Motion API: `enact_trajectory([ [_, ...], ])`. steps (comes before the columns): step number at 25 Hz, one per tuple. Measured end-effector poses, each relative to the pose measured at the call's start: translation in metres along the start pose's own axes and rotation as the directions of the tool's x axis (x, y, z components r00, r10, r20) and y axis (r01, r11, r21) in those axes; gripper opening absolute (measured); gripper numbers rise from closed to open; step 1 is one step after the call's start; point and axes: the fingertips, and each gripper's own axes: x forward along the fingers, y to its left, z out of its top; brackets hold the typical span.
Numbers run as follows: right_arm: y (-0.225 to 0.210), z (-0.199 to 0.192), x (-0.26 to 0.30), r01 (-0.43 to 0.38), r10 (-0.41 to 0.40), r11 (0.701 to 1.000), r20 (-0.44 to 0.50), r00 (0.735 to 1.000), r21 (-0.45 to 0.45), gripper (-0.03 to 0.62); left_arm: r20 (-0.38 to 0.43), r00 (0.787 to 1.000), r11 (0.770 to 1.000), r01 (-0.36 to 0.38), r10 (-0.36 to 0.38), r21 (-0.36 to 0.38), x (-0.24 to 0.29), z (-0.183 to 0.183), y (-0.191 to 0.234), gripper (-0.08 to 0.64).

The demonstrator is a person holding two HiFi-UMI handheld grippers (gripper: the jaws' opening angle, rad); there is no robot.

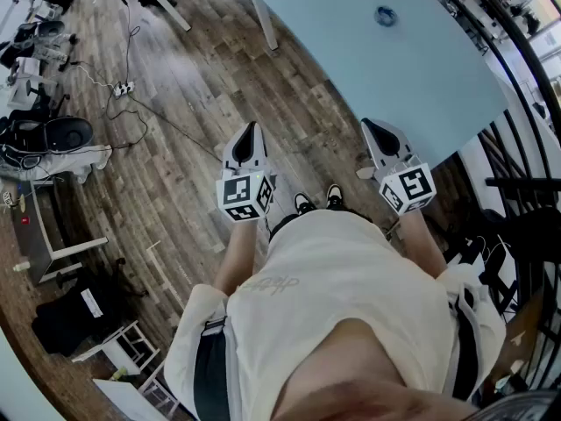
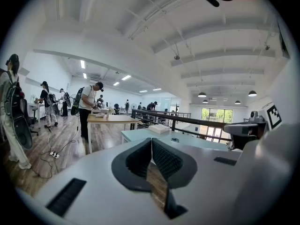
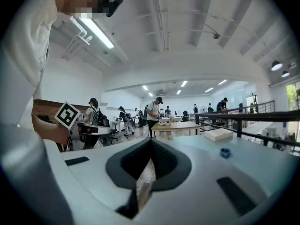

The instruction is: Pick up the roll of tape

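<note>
roll of tape [image 1: 385, 14]: small blue ring lying on the pale table [image 1: 421, 68], well apart from both grippers
right gripper [image 1: 369, 124]: jaws pressed together, empty, by the table's near edge
left gripper [image 1: 252, 128]: pressed together, empty, over the floor [image 1: 175, 103]
step: likely the approach, nothing grasped
next: reach across, spread the jaws round the roll

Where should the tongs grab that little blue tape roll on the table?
The tape roll seems to lie flat on the table, hole facing up. So probably pinch its ring wall from above, one tong in the hole, one outside. The right tongs are nearer, but they are shut and must open first.
</note>
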Motion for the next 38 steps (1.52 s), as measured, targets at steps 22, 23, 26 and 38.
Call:
enact_trajectory([
  [22, 0.007, 0.021, -0.013, 0.020, -0.018, 0.999, 0.064, 0.998, -0.041, 0.008, -0.007, 1.000, 0.999, -0.006, 0.006, 0.043, -0.015, 0.000, -0.009, 0.176],
  [23, 0.008, 0.020, -0.013, 0.020, -0.017, 0.999, 0.063, 0.998, -0.040, 0.008, -0.011, 1.000, 0.999, -0.007, 0.008, 0.045, -0.016, -0.001, -0.008, 0.176],
  [26, 0.010, 0.018, -0.008, 0.017, -0.015, 0.999, 0.054, 0.998, -0.033, 0.008, -0.016, 1.000, 0.999, -0.007, 0.007, 0.046, -0.016, -0.002, -0.002, 0.176],
  [38, 0.017, 0.000, 0.014, 0.092, -0.092, 0.996, 0.011, 0.996, -0.023, 0.008, -0.039, 0.999, 0.999, 0.031, -0.030, 0.025, -0.004, -0.011, 0.033, 0.175],
])
